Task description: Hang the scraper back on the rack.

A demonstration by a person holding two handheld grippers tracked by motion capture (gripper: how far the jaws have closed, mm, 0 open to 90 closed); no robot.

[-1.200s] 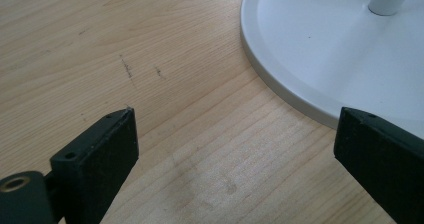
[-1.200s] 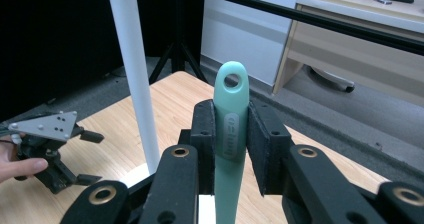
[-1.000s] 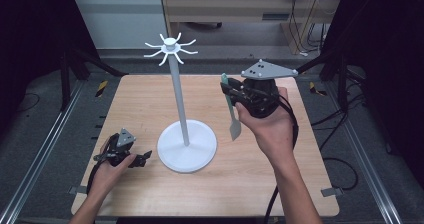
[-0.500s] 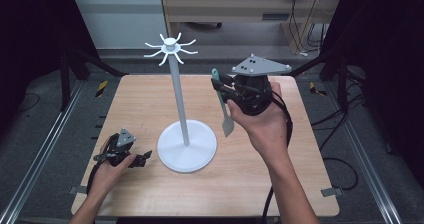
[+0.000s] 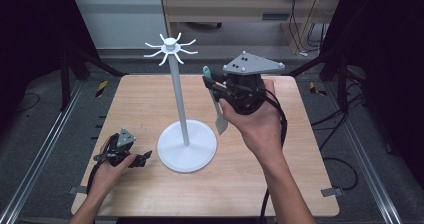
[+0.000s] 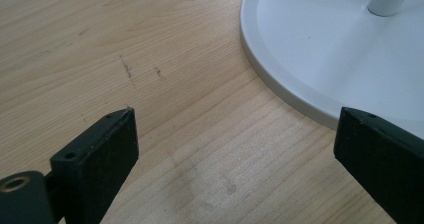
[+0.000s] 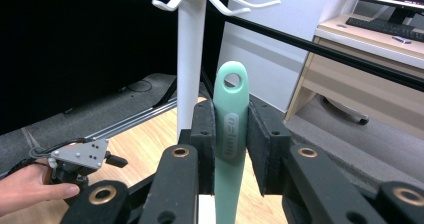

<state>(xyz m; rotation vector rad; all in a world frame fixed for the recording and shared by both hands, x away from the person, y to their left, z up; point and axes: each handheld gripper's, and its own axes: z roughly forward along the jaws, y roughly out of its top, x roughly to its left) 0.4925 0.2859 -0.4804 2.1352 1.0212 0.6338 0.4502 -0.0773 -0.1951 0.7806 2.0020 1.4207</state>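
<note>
Green spatula (image 7: 231,134) clamped upright in right gripper (image 5: 216,85), held near white hook stand (image 5: 179,104), left gripper (image 6: 240,149) rested on table (image 5: 300,149), jaws apart.

The spatula's (image 7: 231,139) blade runs off the right gripper view's bottom edge, behind the tool (image 7: 231,151)
</note>
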